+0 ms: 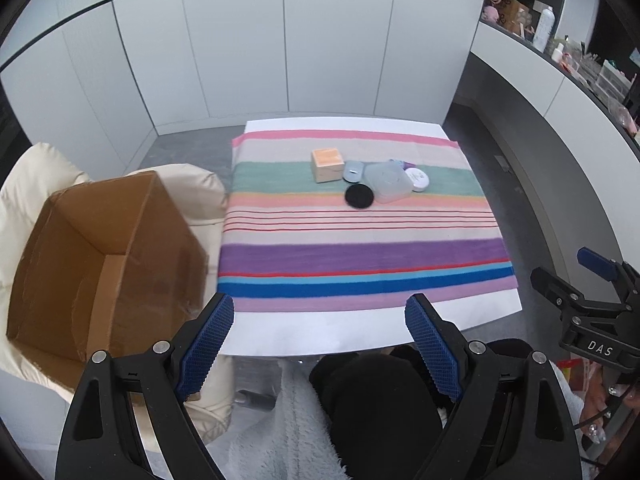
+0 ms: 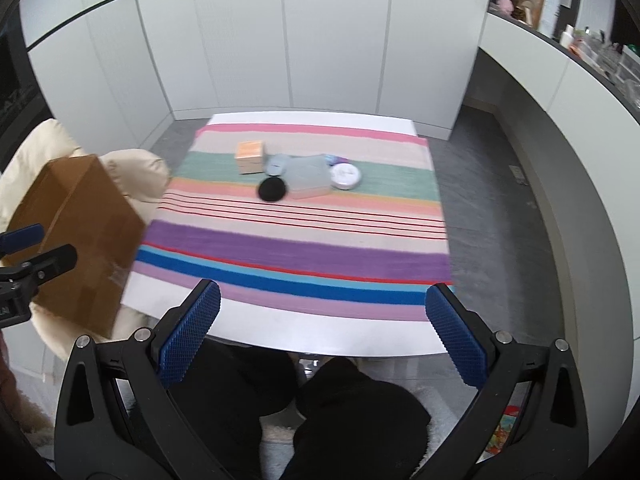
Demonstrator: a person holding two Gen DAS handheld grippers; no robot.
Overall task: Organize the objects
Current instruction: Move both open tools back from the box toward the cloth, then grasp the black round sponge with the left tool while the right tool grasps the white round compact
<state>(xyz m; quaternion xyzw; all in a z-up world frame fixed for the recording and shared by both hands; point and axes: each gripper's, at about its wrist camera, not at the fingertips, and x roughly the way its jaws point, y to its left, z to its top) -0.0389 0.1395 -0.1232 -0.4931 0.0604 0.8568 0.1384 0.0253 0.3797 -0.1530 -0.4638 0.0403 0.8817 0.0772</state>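
A cluster of small items lies mid-table on the striped cloth (image 1: 360, 240): an orange box (image 1: 327, 165) (image 2: 250, 157), a grey-blue oval case (image 1: 353, 171) (image 2: 277, 166), a black round disc (image 1: 359, 196) (image 2: 272, 189), a translucent square container (image 1: 387, 182) (image 2: 310, 178) and a white round jar (image 1: 417, 179) (image 2: 346, 176). My left gripper (image 1: 320, 312) hangs open over the table's near edge, nothing between its fingers. My right gripper (image 2: 322, 300) is also open and empty, at the near edge too. Both are well short of the items.
An open, empty cardboard box (image 1: 104, 256) (image 2: 80, 236) rests on a cream cushioned chair (image 1: 188, 188) left of the table. The white table (image 1: 320, 336) shows a bare front margin. A person's dark-clothed legs (image 2: 340, 420) are below. A shelf with bottles (image 1: 544, 28) runs along the right.
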